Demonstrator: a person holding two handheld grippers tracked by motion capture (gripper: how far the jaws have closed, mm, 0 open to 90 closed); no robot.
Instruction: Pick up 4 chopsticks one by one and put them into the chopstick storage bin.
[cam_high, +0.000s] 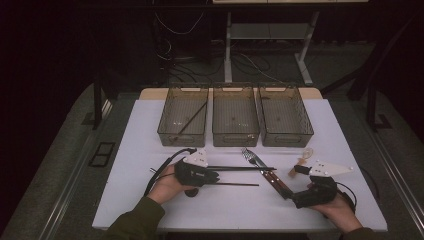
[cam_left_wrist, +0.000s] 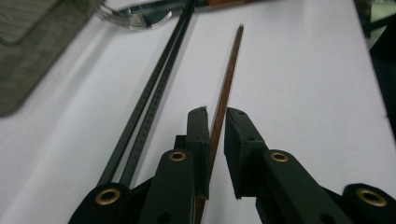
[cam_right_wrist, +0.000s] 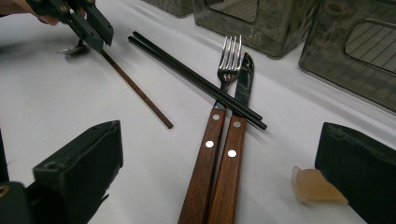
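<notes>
A thin brown chopstick (cam_left_wrist: 232, 65) lies on the white table (cam_high: 150, 130) and runs between the jaws of my left gripper (cam_left_wrist: 216, 128). The left pad touches it, and a sliver of table shows beside the right pad. In the high view the left gripper (cam_high: 215, 177) sits left of centre with the brown chopstick (cam_high: 240, 184) pointing right from it. My right gripper (cam_right_wrist: 215, 186) stands wide open over the wooden handles of a fork (cam_right_wrist: 219, 116) and a knife (cam_right_wrist: 236, 135), holding nothing. Two black chopsticks (cam_right_wrist: 196, 79) lie across both.
Three smoky plastic bins (cam_high: 235, 120) stand in a row at the back; the left one (cam_high: 183, 120) holds a dark stick. A small translucent piece (cam_right_wrist: 315, 186) lies by the right jaw of the right gripper. The table's front edge runs close to both hands.
</notes>
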